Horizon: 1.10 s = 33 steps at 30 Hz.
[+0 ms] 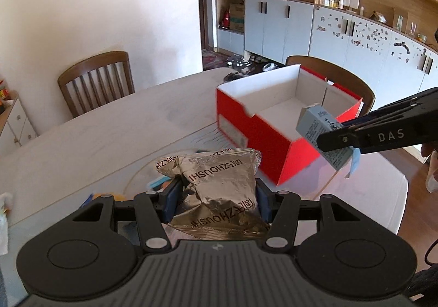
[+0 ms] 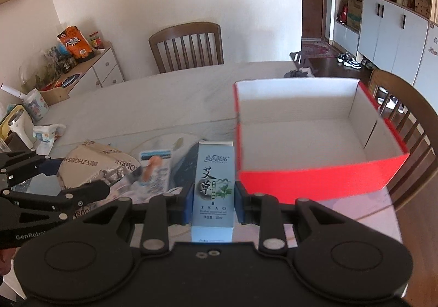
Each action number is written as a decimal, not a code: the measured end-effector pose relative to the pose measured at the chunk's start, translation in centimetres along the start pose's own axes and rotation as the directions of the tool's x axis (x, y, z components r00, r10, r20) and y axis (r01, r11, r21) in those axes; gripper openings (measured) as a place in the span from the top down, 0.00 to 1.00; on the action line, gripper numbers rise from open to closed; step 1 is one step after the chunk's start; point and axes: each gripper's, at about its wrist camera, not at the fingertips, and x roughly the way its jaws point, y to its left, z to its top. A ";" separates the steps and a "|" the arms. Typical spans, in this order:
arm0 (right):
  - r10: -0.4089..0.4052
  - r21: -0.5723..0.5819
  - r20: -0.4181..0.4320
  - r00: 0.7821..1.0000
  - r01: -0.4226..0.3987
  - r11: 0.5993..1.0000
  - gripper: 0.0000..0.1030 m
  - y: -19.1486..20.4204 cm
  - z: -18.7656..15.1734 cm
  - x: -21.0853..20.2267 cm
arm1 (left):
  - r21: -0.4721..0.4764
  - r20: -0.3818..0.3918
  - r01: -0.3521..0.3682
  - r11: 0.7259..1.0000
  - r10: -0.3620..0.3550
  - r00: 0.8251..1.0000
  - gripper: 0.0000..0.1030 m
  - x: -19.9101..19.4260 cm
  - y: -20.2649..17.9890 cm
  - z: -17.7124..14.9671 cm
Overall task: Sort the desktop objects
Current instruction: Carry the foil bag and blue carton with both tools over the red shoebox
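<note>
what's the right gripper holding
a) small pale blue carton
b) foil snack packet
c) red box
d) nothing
a: the right gripper has its fingers shut on the small pale blue carton, while the foil snack packet is in the left gripper.

sachet under foil packet (image 1: 219, 184): mostly hidden
flat items behind carton (image 2: 213, 184): blurred, print unreadable
red box (image 2: 314, 178) near wall: smeared
right gripper (image 1: 335, 140): cut by right edge

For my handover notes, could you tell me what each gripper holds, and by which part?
Left gripper: crumpled foil packet, pinched across its middle. Right gripper: small blue carton, clamped on its two sides, lower half.
</note>
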 end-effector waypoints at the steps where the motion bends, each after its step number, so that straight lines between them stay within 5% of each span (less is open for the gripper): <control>1: 0.001 -0.001 0.001 1.000 -0.001 1.000 0.72 -0.7 0.3 0.0 | 0.002 0.003 0.001 1.000 -0.001 1.000 0.47 0.4 -0.6 0.5; 12: -0.011 -0.007 -0.002 1.000 0.011 1.000 0.72 -7.3 2.1 0.8 | 0.028 0.030 0.035 0.999 -0.035 0.999 0.47 4.7 -5.7 5.0; 33: -0.041 0.023 -0.024 0.999 0.042 0.999 0.72 -13.8 4.4 3.9 | 0.141 -0.029 0.081 0.987 -0.077 0.997 0.47 12.1 -10.5 9.8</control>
